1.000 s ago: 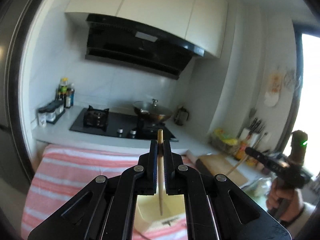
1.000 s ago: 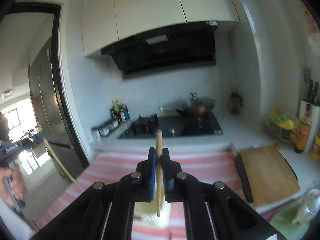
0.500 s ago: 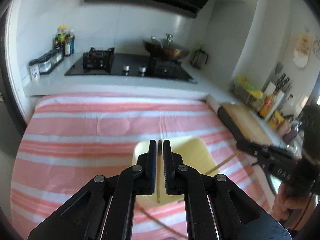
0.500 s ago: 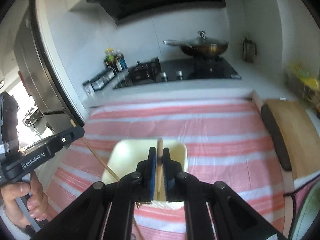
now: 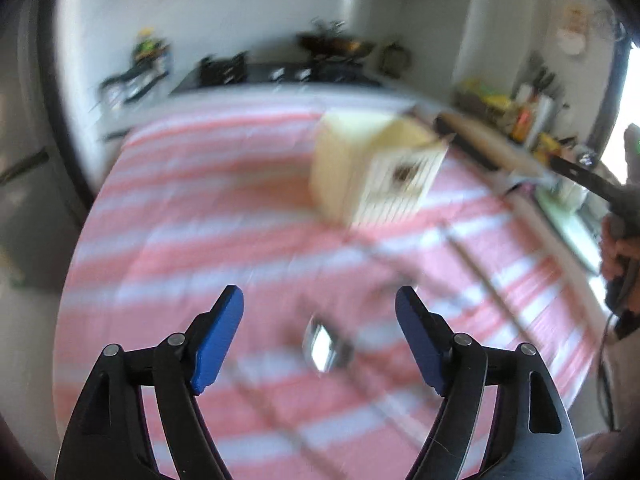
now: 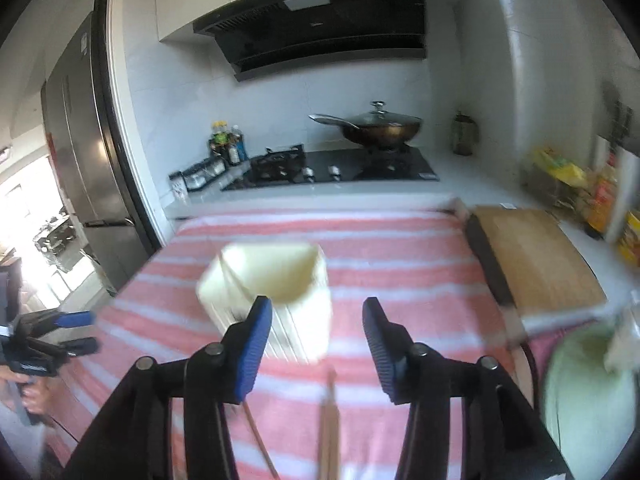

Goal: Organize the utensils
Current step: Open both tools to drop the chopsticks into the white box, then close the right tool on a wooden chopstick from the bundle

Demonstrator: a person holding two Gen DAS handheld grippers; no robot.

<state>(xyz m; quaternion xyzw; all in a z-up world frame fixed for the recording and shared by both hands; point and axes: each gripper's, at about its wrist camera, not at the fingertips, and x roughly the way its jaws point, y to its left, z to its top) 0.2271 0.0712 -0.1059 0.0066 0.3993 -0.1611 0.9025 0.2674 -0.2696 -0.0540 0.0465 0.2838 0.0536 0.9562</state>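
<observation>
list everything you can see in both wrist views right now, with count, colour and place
utensil holder: 1, cream, standing on the striped cloth
striped cloth: 1, pink and white, covering the counter
spoon: 1, shiny metal, on the cloth between the left fingers, blurred
chopsticks: count unclear, wooden, on the cloth in front of the holder
cutting board: 1, wooden, right of the cloth
wok: 1, dark with lid, on the stove
stove: 1, black, behind the cloth
range hood: 1, black, above the stove
fridge: 1, grey, far left
left gripper: blue fingers, open, nothing held
right gripper: blue fingers, open, nothing held
</observation>
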